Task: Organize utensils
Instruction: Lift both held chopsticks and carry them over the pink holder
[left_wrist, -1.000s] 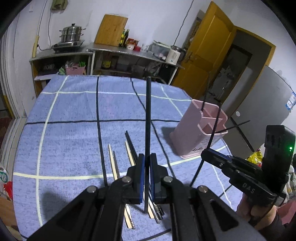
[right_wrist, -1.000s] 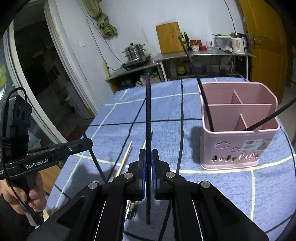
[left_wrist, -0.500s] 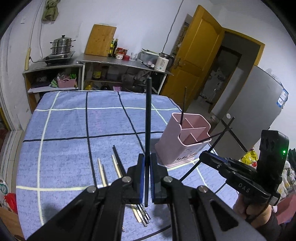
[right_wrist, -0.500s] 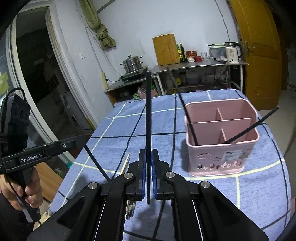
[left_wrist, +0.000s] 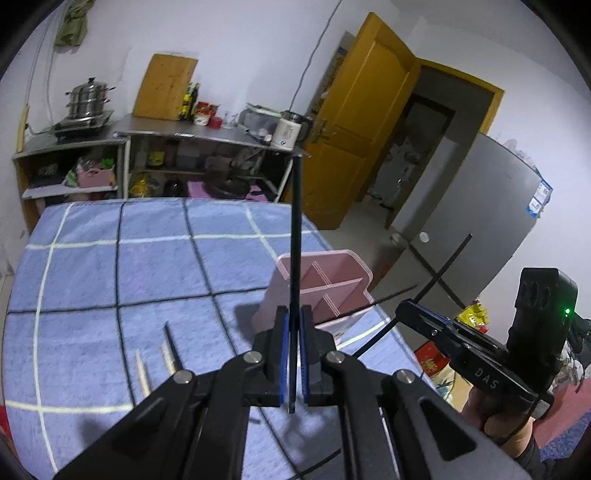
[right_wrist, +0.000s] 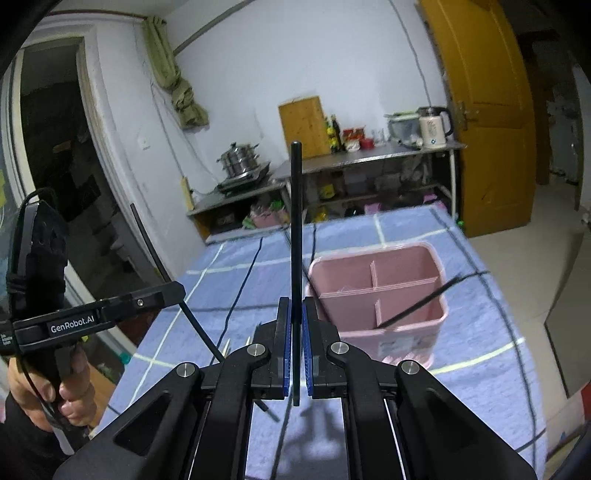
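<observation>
My left gripper (left_wrist: 291, 354) is shut on a black chopstick (left_wrist: 295, 236) that points forward, above the table and short of the pink divided holder (left_wrist: 347, 284). My right gripper (right_wrist: 293, 347) is shut on another black chopstick (right_wrist: 295, 221), held above the table just left of the holder (right_wrist: 376, 295). One black chopstick (right_wrist: 417, 302) leans in the holder's near right compartment. Loose wooden and black chopsticks (left_wrist: 162, 354) lie on the cloth to the left. The right gripper also shows in the left wrist view (left_wrist: 406, 308), and the left gripper in the right wrist view (right_wrist: 177, 291).
The table has a blue checked cloth (left_wrist: 110, 280). Its right edge is close behind the holder. A steel counter (left_wrist: 207, 129) with a pot, cutting board and kettle stands at the back. A yellow door (left_wrist: 362, 122) and a grey fridge (left_wrist: 472, 206) are to the right.
Both grippers have risen and tilted, so the table looks farther off. One of the black chopsticks that leaned in the holder no longer shows there.
</observation>
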